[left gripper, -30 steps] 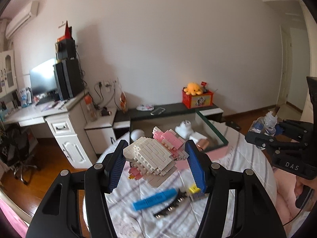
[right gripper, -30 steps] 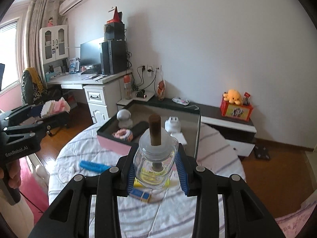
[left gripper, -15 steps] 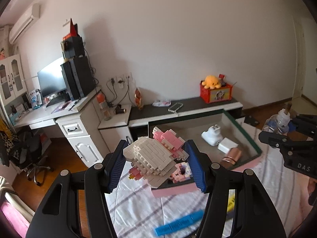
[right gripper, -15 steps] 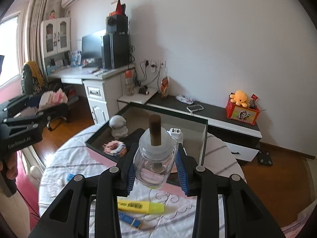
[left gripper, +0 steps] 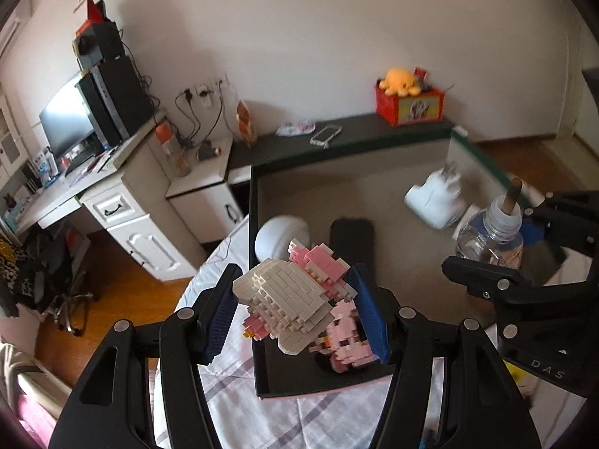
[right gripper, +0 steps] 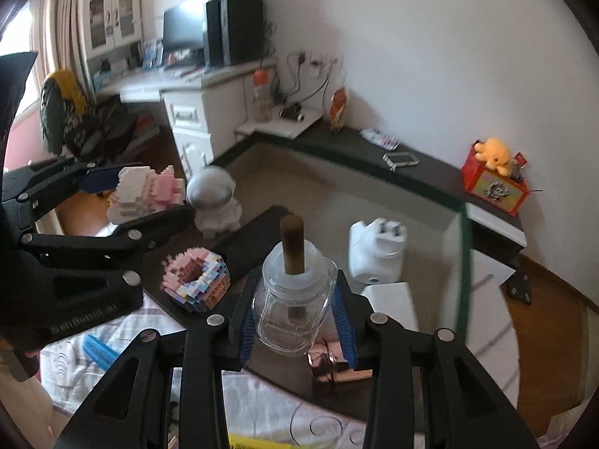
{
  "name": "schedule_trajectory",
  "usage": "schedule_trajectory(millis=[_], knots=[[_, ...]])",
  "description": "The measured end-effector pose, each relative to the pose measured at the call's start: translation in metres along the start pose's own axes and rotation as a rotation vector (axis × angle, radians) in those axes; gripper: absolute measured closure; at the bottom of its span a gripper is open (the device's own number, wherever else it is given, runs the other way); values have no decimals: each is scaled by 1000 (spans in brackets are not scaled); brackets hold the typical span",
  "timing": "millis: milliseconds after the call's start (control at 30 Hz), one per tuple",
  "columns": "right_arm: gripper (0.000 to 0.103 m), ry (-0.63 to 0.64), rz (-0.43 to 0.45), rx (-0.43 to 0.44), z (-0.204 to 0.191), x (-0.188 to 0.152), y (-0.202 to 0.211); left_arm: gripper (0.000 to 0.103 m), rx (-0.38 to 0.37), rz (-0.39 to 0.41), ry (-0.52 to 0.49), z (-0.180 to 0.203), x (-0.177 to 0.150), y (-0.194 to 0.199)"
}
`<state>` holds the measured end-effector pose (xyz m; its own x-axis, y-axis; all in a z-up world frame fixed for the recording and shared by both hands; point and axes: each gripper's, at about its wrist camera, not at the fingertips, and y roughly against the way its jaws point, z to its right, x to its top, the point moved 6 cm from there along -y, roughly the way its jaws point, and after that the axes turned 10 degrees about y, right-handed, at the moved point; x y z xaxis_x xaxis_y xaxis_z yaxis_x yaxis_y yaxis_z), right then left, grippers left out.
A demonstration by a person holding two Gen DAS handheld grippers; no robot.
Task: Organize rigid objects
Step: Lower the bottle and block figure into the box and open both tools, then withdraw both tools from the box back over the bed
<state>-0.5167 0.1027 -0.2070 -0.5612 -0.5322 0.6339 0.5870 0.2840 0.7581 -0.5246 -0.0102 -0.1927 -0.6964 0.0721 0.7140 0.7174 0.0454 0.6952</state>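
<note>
Placement step in hand. Left gripper (left gripper: 294, 316) clamps brick model (left gripper: 295, 301) above box (left gripper: 258, 262) near corner; right gripper (right gripper: 295, 318) clamps bottle (right gripper: 294, 299) over box interior. Next: lower, release clear of donut (right gripper: 196, 278).

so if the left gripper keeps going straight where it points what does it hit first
Probably the white round-headed figure in the box, just beyond the brick model the left gripper holds; depth is unclear.
</note>
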Motion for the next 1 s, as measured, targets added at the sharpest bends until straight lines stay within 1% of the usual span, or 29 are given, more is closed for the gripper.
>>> schedule_trajectory(millis=[100, 200, 267, 300, 333, 367, 400, 433, 500, 567, 633, 767, 800, 833, 867, 933, 1000], knots=[[66, 5, -34, 18, -1, -5, -11, 42, 11, -28, -13, -1, -8, -9], [66, -14, -42, 52, -2, -11, -18, 42, 24, -50, -4, -4, -14, -15], [66, -27, -47, 58, -2, -12, -20, 40, 29, -54, -2, -7, -15, -15], [66, -32, -49, 55, -2, -13, -19, 35, 30, -52, 0, -8, -16, -13], [65, -36, -41, 50, -1, -12, -16, 26, 30, -46, 3, -10, -16, -10], [62, -40, -31, 48, -1, -13, -12, 23, 31, -34, 7, -12, -15, -6], [53, -45, -22, 48, 0, -12, -9, 20, 36, -18, 12, -14, -15, 0], [41, -50, -8, 43, 0, -11, -3, 17, 38, -5, 19, -18, -14, 5], [30, -46, 20, 22, -1, -7, 8, 11, 32, 12, 37, -22, -14, 17], [30, -52, 47, 7, -2, -8, 26, 8, 46, 47, 56, -29, -15, 36], [21, -54, 75, -10, -5, -9, 42, 0, 66, 93, 67, -35, -17, 58], [18, -30, 153, -71, -16, -14, 87, 0, 76, 169, 76, -41, -30, 104], [14, -22, 172, -87, -20, -16, 99, 0, 76, 187, 83, -43, -34, 116], [6, -17, 183, -100, -24, -17, 107, 0, 74, 201, 89, -43, -37, 126], [0, -12, 197, -118, -28, -20, 117, 0, 71, 222, 96, -44, -42, 138], [0, -6, 235, -148, -35, -27, 138, 0, 64, 263, 112, -45, -49, 161], [0, -15, 255, -160, -41, -35, 156, 0, 54, 301, 138, -47, -58, 181]])
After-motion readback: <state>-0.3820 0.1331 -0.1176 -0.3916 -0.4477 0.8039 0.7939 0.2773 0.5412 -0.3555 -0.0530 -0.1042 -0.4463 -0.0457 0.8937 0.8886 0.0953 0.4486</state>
